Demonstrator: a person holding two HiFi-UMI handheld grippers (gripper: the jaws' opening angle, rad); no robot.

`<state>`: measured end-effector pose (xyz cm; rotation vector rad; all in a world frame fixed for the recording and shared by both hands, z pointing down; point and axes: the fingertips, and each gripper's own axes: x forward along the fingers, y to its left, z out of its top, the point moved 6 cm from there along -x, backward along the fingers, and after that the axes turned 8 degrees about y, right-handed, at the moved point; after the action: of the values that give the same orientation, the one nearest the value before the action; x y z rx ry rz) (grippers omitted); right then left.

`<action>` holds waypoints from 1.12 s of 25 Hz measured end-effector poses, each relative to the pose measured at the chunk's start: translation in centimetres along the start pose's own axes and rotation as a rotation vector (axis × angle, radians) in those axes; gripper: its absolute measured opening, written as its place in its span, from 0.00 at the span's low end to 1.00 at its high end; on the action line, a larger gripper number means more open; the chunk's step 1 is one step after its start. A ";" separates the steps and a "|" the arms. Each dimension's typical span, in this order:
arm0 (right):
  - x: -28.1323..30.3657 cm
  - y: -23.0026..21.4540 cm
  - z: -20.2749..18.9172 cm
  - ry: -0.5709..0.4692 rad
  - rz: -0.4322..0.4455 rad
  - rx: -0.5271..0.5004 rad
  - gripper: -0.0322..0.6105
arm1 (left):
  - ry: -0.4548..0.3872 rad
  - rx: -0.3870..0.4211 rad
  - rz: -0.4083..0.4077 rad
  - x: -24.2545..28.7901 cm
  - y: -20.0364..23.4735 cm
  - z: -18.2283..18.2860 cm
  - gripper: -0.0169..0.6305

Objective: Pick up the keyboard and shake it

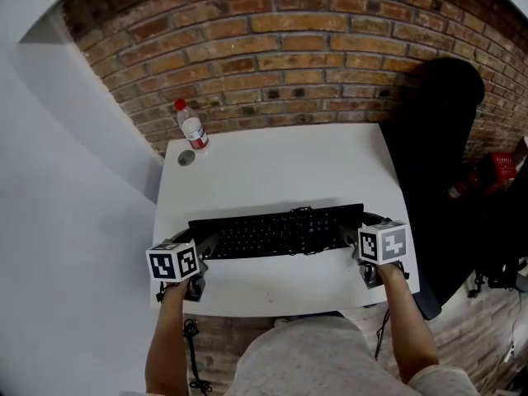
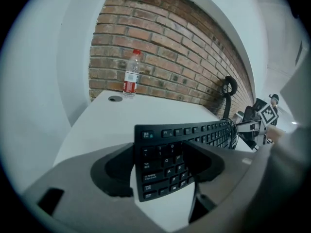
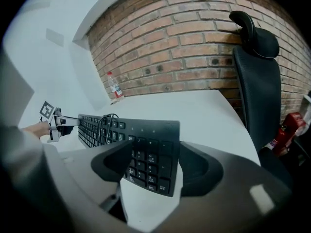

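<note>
A black keyboard (image 1: 276,231) hangs just above the white table (image 1: 280,159), gripped at both ends. My left gripper (image 1: 200,248) is shut on its left end, where the left gripper view shows the escape-key corner of the keyboard (image 2: 165,164) wedged between the left gripper's (image 2: 158,168) jaws. My right gripper (image 1: 356,238) is shut on the number-pad end. In the right gripper view the keyboard (image 3: 146,157) sits between the right gripper's (image 3: 155,168) jaws. The keyboard's coiled cable (image 3: 104,123) rests on its keys.
A water bottle (image 1: 191,128) with a red cap stands at the table's back left, next to a round grey hole (image 1: 186,158). A black office chair (image 1: 433,155) stands to the right of the table, with a red object (image 1: 502,170) beyond it. A brick wall runs behind.
</note>
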<state>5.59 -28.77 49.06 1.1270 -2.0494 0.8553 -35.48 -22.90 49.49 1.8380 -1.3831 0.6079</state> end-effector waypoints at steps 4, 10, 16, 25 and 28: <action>-0.2 0.3 1.1 -0.036 -0.015 -0.033 0.51 | -0.039 0.018 0.011 -0.3 0.2 1.2 0.50; -0.5 0.6 1.7 -0.101 -0.058 -0.075 0.47 | -0.083 0.041 0.027 -0.7 0.4 2.2 0.50; -0.7 0.9 1.3 -0.131 -0.056 -0.090 0.47 | -0.093 0.050 0.034 -1.0 0.4 1.9 0.50; -1.2 1.2 0.4 -0.146 -0.062 -0.110 0.46 | -0.099 0.058 0.037 -1.6 0.0 1.0 0.50; -1.6 1.3 0.0 -0.153 -0.063 -0.124 0.46 | -0.094 0.063 0.037 -1.9 -0.2 0.7 0.50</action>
<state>5.14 -27.51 47.54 1.2133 -2.1462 0.6189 -35.92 -22.29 47.63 1.9159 -1.4770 0.5968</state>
